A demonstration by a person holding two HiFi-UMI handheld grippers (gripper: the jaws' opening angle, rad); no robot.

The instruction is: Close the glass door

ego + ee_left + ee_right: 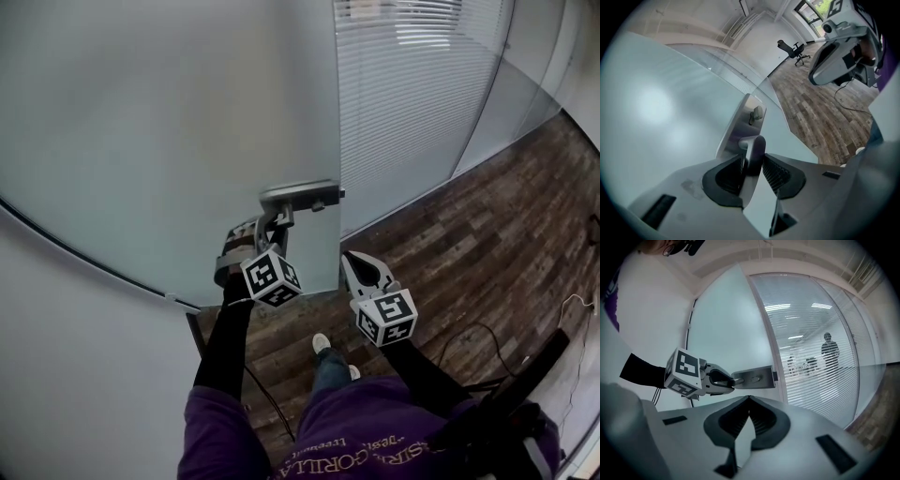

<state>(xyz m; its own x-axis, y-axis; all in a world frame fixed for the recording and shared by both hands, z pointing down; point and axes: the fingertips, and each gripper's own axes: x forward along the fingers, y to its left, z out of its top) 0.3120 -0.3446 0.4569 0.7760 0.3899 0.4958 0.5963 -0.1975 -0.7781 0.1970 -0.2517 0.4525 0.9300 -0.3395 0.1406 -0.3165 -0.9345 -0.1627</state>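
Head view: the frosted glass door (141, 141) fills the upper left, and its free edge stands clear of the wall of blinds (422, 84) beyond it, so it isn't closed yet. The left gripper (267, 232) reaches up to the handle (281, 217), which hangs under the metal plate (302, 195) at the door's edge. The right gripper (356, 269) hovers just beside it on the right, over the wood floor (469, 244), touching nothing.

Left gripper view: the handle stands upright between the two ribbed pads, which sit against its sides. I read this as a firm clamp on the handle. The plate rises behind it, with glass on the left and floor running off to the right.

Right gripper view: its jaws meet at the tips with nothing between them, closed and empty. Ahead of it the left gripper holds the handle at the plate, with the blinds further right.

The step in hand looks like swinging the door shut by its handle. The next move calls for a steady grip on the handle while the left hand carries the door's edge along its arc to the frame. Which way that arc runs isn't clear from here. The right gripper should keep clear of the closing edge.
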